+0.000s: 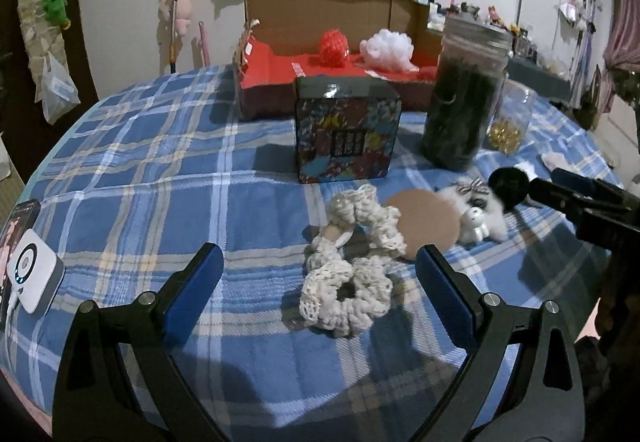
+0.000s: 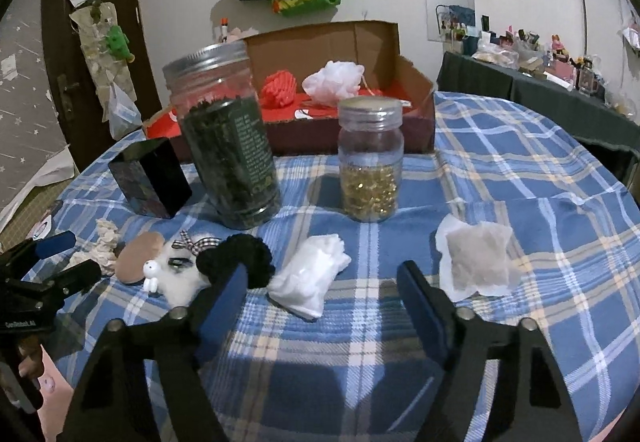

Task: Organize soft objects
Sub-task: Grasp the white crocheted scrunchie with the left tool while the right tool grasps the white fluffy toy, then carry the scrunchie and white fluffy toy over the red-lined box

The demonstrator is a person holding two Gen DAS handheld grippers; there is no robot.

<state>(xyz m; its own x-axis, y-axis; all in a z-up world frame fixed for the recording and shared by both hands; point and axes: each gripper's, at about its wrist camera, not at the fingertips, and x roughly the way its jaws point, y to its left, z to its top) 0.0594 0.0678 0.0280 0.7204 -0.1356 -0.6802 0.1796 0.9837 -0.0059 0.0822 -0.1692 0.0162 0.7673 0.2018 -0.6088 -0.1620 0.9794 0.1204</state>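
My left gripper [image 1: 320, 274] is open, its jaws on either side of a cream crocheted scrunchie [image 1: 350, 260] on the blue plaid cloth. Beside it lie a tan round puff [image 1: 428, 224], a white fluffy clip with a bunny [image 1: 478, 216] and a black scrunchie [image 1: 509, 184]. My right gripper [image 2: 322, 282] is open and empty, just short of a white folded pouch [image 2: 308, 276]; a grey sachet [image 2: 478, 262] lies to its right. An open cardboard box [image 1: 320, 12] with red lining holds a red mesh ball [image 1: 334, 44] and a white mesh puff [image 1: 386, 46].
A patterned tin [image 1: 347, 134], a tall jar of dark leaves [image 1: 464, 98] and a small jar of golden capsules [image 2: 370, 166] stand between the soft items and the box. A phone and a white charger [image 1: 34, 276] lie at the left edge of the table.
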